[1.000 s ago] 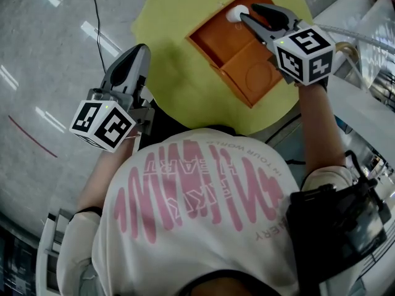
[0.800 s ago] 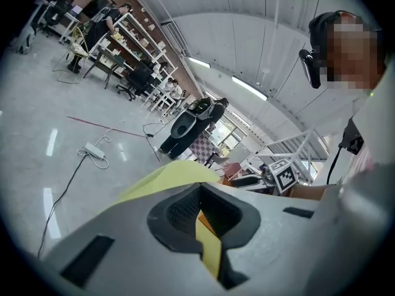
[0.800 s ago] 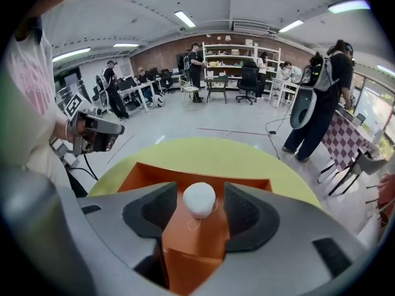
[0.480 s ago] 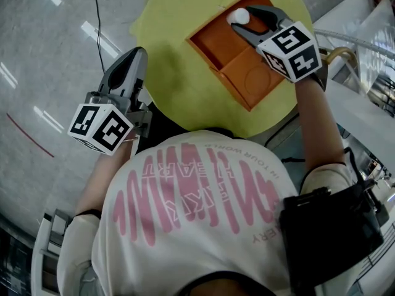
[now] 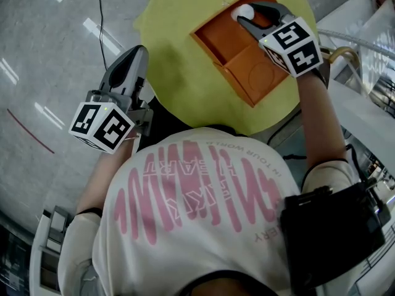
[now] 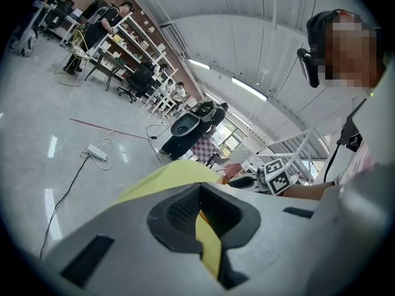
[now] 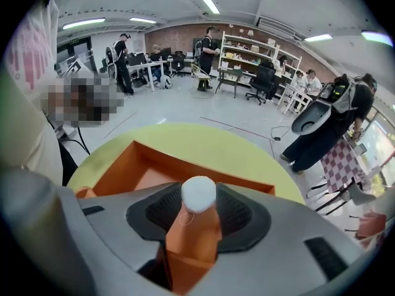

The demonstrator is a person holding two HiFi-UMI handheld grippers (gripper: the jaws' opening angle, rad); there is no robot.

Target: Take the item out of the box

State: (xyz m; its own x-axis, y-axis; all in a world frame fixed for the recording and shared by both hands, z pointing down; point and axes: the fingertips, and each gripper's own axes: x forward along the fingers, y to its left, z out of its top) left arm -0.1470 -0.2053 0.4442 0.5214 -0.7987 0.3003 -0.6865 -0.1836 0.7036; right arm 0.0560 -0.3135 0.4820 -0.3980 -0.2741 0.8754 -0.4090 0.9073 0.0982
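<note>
An open orange box [image 5: 229,41] lies on a round yellow table [image 5: 179,73]. At the box's far corner sits a small white round item [image 5: 245,11]. My right gripper [image 5: 247,15] reaches over the box with that item [image 7: 199,193] between its jaw pads. The jaws are closing, and I see narrow gaps beside the item. The box's orange wall [image 7: 142,165] shows under the jaws. My left gripper [image 5: 138,50] hangs off the table's left edge, jaws together and empty. In the left gripper view [image 6: 200,211] only a yellow sliver of table [image 6: 173,172] shows past its jaws.
A black cable [image 5: 99,17] runs over the grey floor left of the table. White railings and tubing [image 5: 361,39] stand close on the right. A power strip [image 6: 97,153] lies on the floor. People, desks and shelves [image 7: 247,51] fill the far room.
The right gripper has turned a little over the box and its jaws now stand wider around the white item than a second ago. The left gripper has stayed put.
</note>
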